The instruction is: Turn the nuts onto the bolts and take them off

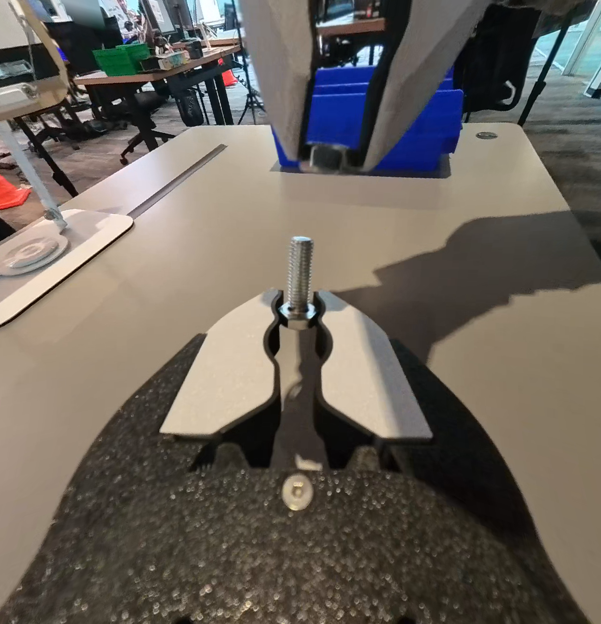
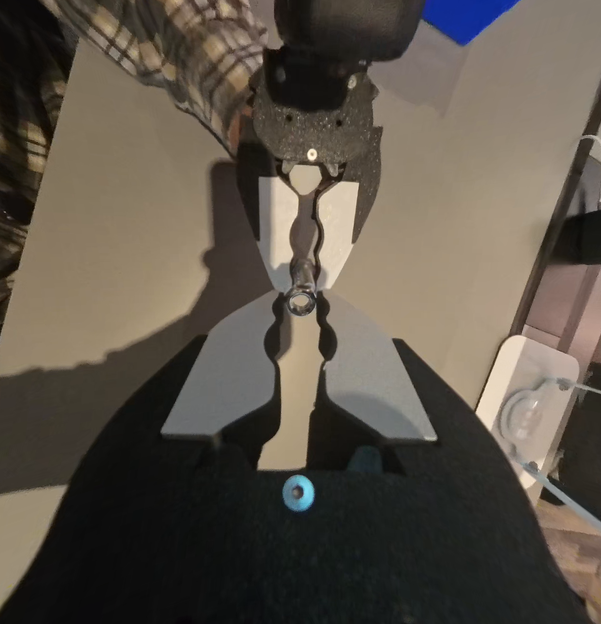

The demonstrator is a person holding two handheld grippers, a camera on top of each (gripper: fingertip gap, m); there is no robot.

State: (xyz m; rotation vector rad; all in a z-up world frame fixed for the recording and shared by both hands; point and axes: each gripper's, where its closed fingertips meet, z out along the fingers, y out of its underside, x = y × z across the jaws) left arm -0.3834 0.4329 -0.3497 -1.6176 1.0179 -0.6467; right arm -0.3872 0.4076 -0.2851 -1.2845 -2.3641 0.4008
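Left gripper (image 1: 297, 315): my jaws clamp bolt (image 1: 301, 266) by head, thread up, above table (image 1: 191, 270) middle. Right gripper (image 2: 301, 304): jaws pinch nut (image 2: 301, 303) directly over bolt tip. Risk: misaligned axes, so I cross-thread or drop nut.

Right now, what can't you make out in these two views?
- Left wrist view: nut in the right gripper is blurred and half covered by its fingers.
- Right wrist view: bolt threads are hidden behind the nut; whether they touch is unclear.
- Blue bin: contents blocked by the fingers.
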